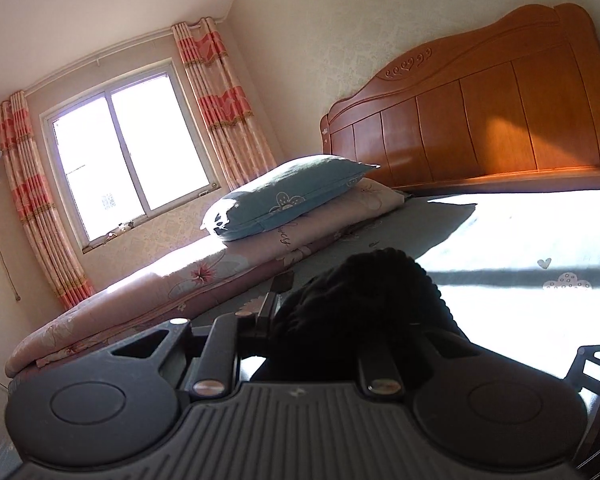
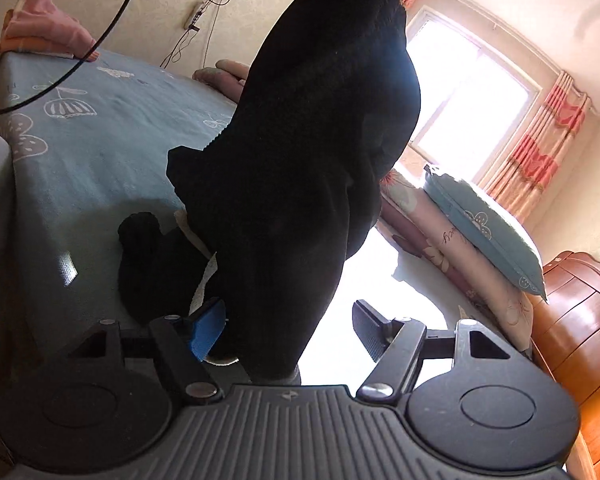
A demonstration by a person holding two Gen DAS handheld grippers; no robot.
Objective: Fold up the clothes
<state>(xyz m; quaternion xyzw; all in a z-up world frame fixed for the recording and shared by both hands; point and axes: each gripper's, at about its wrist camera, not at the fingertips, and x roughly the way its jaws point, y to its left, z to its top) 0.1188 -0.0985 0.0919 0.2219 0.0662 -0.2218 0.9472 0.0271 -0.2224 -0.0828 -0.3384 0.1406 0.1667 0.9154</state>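
Left tongs [image 1: 340,300]: clenched on a bunched fold of the black garment [image 1: 360,292], held above the bed; only the left finger shows, the right one is buried in the cloth.
Right tongs [image 2: 290,326]: released — fingers spread wide, blue-padded finger [image 2: 208,330] to the left, ribbed black finger [image 2: 370,332] to the right.
Garment, right wrist view: the black garment [image 2: 320,140] hangs in a long drape from the top of the frame down into the gap of the right tongs; its lower edge sits against the blue pad, well apart from the ribbed finger.
Garment, lower part: a dark bundle [image 2: 152,264] lies on the bed ahead-left of the right tongs, with a strip of white lining [image 2: 198,240] showing at its edge. Whether it belongs to the same piece — cannot tell.
Bed [image 1: 520,232]: blue sheet with white prints, strong sun across it, beyond both tongs.
Pillow [image 1: 288,196]: blue, stacked on a folded pink floral quilt [image 1: 188,280], ahead-left of the left tongs.
Headboard [image 1: 480,112]: orange wood, ahead-right of the left tongs.
Window [image 1: 128,156]: far left of the left tongs, pink-banded curtains [image 1: 224,96] either side.
Far corner of bed: folded pink cloths [image 2: 48,26], far ahead-left of the right tongs.
Cable [image 2: 100,44]: black, crossing the upper left of the right wrist view.
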